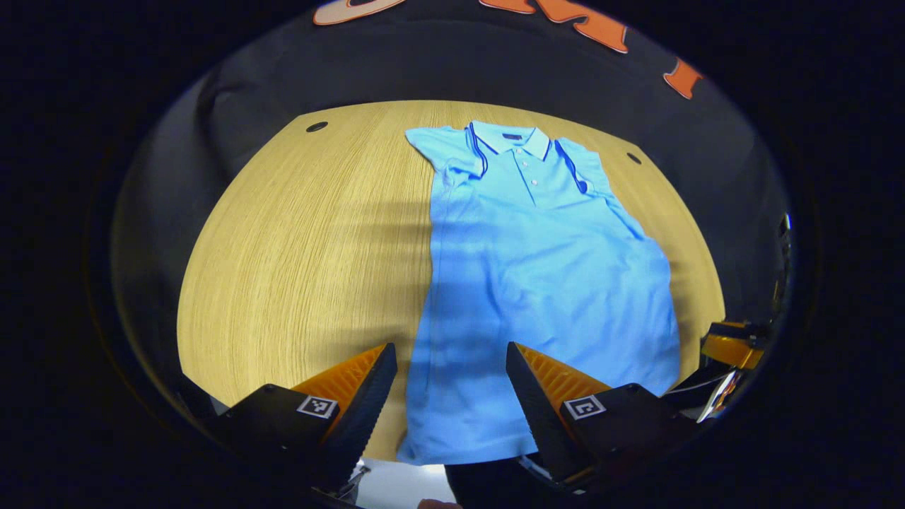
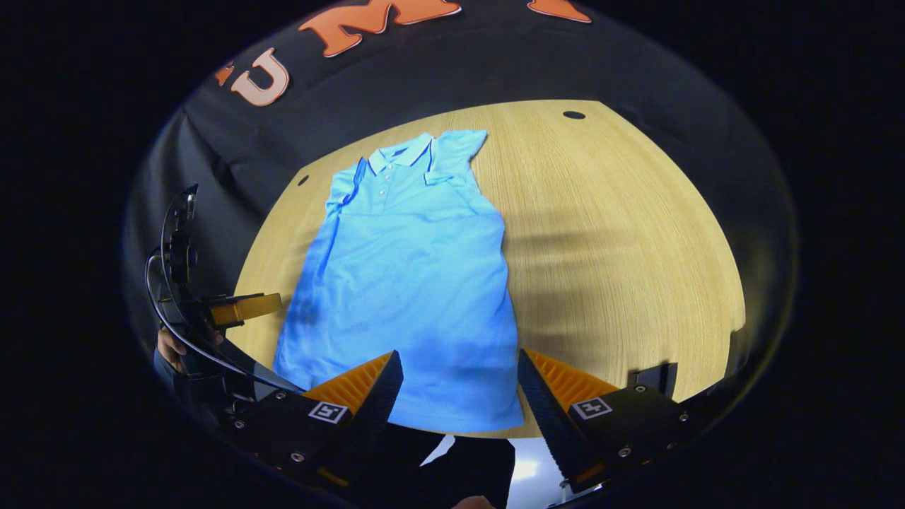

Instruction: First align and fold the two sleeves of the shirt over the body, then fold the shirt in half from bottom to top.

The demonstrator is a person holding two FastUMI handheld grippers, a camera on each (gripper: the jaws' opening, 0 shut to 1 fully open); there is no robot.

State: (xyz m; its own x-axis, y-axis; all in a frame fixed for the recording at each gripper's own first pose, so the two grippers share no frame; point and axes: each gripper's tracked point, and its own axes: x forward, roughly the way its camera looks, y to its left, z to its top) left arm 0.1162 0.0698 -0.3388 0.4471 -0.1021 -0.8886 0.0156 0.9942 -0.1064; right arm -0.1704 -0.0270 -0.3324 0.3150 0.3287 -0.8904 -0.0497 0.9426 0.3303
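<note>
Left gripper & right gripper: both held above hem of light-blue polo shirt on wooden table; fingers spread wide, nothing gripped.

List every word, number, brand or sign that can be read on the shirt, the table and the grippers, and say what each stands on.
No text is legible.
Neck tag of the shirt: too small to read.
Square markers on the left gripper: black-and-white code patterns, no words.
Square markers on the right gripper: the same kind, no words.
Table: no print on the bare wood.
</note>
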